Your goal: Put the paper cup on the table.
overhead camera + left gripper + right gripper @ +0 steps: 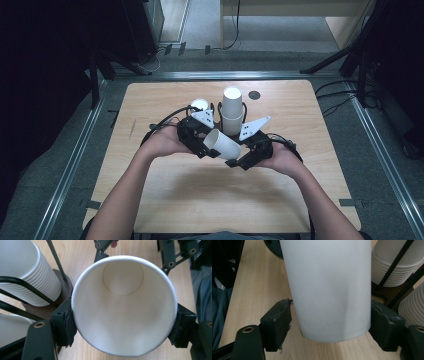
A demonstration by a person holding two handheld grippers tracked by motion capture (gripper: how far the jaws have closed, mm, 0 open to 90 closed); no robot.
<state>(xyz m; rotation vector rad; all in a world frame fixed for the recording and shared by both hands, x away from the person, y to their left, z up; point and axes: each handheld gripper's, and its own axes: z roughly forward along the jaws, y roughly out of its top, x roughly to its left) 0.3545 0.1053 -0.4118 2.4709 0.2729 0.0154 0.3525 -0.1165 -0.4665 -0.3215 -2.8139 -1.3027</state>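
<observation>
Paper, thin and light, made the white tapered cup (223,145) easily crushed, so, lying tipped over mid-worktop (165,200), it was pinched gently at its stiffer rim by the left hand-held gripper (210,146), while the right hand-held gripper (234,159) stood open around its base.

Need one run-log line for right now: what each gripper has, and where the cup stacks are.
left gripper: shut on paper cup, at rim | right gripper: open, jaws flank cup base, gap at its left pad | cup stacks in wire holder behind | table
</observation>
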